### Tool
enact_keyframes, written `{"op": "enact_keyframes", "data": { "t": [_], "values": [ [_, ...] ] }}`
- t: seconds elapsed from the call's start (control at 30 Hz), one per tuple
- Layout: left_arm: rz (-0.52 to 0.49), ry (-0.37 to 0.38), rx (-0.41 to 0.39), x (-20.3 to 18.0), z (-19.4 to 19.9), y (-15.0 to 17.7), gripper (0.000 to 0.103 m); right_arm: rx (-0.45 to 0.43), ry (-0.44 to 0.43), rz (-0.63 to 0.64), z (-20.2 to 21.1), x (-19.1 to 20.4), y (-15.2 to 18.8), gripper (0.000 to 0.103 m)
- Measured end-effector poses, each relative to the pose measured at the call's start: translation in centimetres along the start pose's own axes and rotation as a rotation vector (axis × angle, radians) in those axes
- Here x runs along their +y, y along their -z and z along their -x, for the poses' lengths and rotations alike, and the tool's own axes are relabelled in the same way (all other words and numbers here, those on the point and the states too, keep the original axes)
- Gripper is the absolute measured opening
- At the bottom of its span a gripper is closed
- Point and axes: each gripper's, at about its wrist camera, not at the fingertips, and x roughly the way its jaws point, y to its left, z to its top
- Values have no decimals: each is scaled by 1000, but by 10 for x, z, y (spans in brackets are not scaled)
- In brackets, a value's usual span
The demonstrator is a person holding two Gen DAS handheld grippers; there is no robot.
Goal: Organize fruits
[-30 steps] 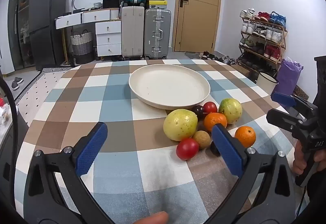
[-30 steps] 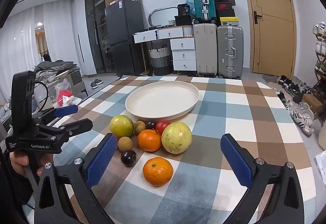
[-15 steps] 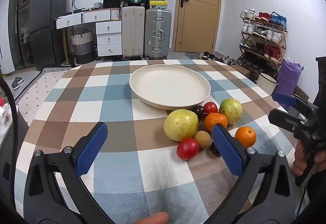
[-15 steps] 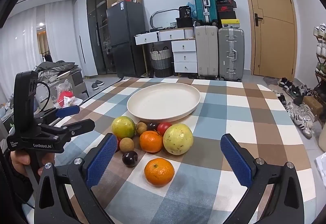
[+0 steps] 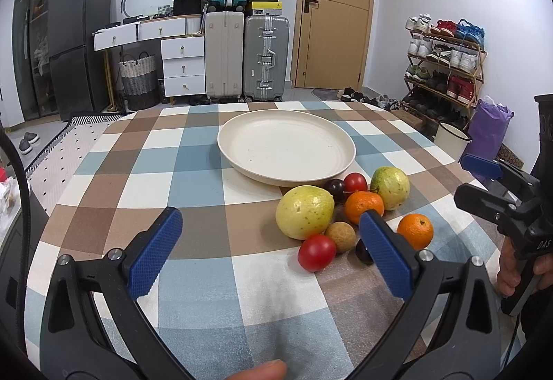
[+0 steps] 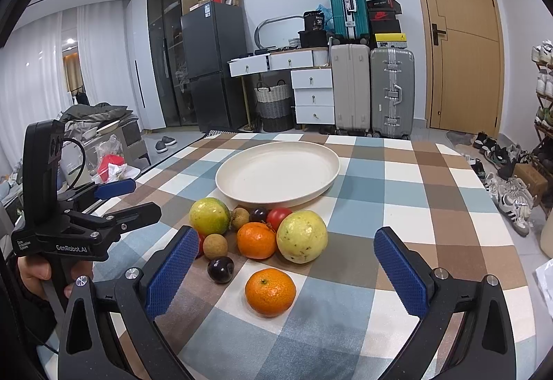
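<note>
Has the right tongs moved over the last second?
Yes. In the right wrist view the plate and the lone orange sit slightly lower and larger than before, so the right tongs edged forward toward the fruit.

- A lived-in home, seemingly a room by the entrance.
- Wooden door [image 5: 337, 13] at upper centre-right.
- Shoe rack [image 5: 446, 68] full of sneakers at the right edge.
- Stacked suitcases [image 5: 247, 58] and a white drawer unit [image 5: 183, 67] in the middle background.
- Dark fridge [image 6: 214, 65] left of centre.
- Checked tablecloth [image 5: 193, 155] covering the table in the foreground.
</note>
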Motion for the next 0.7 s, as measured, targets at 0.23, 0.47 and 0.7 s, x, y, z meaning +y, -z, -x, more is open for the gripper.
{"op": "enact_keyframes", "data": {
  "t": [0.23, 0.47, 0.7],
  "values": [
    [-1, 0, -1, 0, 1, 1, 102, 2, 0, -1, 0, 0, 0, 103],
    [-11, 0, -4, 0, 1, -4, 102, 7, -7, 1, -1, 0, 0, 103],
    [-15, 4, -2, -7, -2, -6, 102, 8, -7, -3, -4, 2, 1, 103]
  ]
}}
